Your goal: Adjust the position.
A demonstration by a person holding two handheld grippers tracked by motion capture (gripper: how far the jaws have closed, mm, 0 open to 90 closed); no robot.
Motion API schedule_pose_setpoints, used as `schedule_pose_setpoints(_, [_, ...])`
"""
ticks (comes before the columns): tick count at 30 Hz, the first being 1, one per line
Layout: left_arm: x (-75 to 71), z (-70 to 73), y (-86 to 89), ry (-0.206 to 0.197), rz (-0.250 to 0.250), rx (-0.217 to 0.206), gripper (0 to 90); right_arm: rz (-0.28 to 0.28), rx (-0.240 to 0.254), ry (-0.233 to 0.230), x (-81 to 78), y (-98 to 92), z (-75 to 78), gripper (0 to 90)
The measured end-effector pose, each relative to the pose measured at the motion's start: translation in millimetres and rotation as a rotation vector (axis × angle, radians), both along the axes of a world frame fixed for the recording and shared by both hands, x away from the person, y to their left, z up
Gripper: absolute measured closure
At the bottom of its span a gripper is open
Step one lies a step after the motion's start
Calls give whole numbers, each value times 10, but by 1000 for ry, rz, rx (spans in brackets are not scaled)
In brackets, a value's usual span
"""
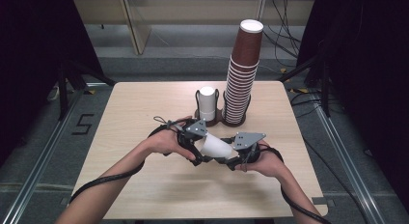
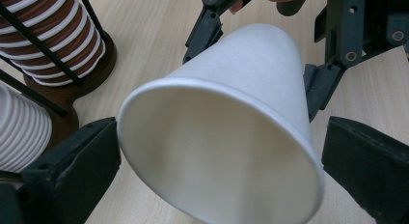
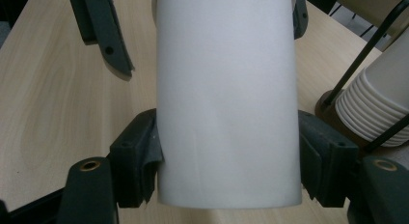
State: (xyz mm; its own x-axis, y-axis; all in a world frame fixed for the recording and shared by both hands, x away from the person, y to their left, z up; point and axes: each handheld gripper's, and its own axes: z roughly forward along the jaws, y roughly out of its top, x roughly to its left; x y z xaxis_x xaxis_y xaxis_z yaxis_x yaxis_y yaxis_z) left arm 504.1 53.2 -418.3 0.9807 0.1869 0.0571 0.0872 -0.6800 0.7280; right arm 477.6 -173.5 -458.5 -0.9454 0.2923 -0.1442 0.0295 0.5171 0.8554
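A white paper cup (image 1: 214,147) lies on its side in the air between both grippers, above the middle of the wooden table (image 1: 144,190). My right gripper (image 3: 226,156) is shut on the cup (image 3: 226,89) near its narrow bottom end, with both pads pressed to the wall. The cup's wide mouth (image 2: 217,151) faces my left gripper (image 2: 222,156), whose jaws stand on either side of the rim. In the right gripper view one of those jaws stands clear of the cup wall. In the high view, the left gripper (image 1: 202,146) and right gripper (image 1: 227,155) point at each other.
Behind the hands stands a dark wire rack (image 1: 219,119) holding a tall stack of brown cups (image 1: 243,74) and a short stack of white cups (image 1: 208,103). Cables trail from both grippers over the table. Dark curtains flank the table.
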Motion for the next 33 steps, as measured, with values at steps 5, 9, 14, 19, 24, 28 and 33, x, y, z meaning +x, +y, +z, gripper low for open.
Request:
schedule_pose_setpoints(5, [2, -13, -20, 4, -13, -2, 0, 13, -2, -29, 11, 1, 14, 327])
schedule_pose_setpoints(9, [-8, -19, -30, 13, -13, -14, 38, 21, -2, -14, 5, 9, 23, 327])
schedule_pose_setpoints(14, [10, 9, 1, 21, 3, -42, 130, 21, -8, -9, -3, 14, 12, 326])
schedule_pose_setpoints(19, [-1, 43, 6, 10, -11, -34, 160, 23, -30, -2, -1, 31, 0, 324])
schedule_pose_setpoints(24, [-17, 66, 8, 1, -24, -30, 193, 39, -45, -13, 5, 49, -12, 326])
schedule_pose_setpoints(28, [-23, 83, 7, -9, -37, -19, 212, 33, -50, 9, -5, 52, -18, 329])
schedule_pose_setpoints(33, [-43, 111, 7, -25, -57, -5, 253, 39, -56, -5, 8, 56, -25, 328])
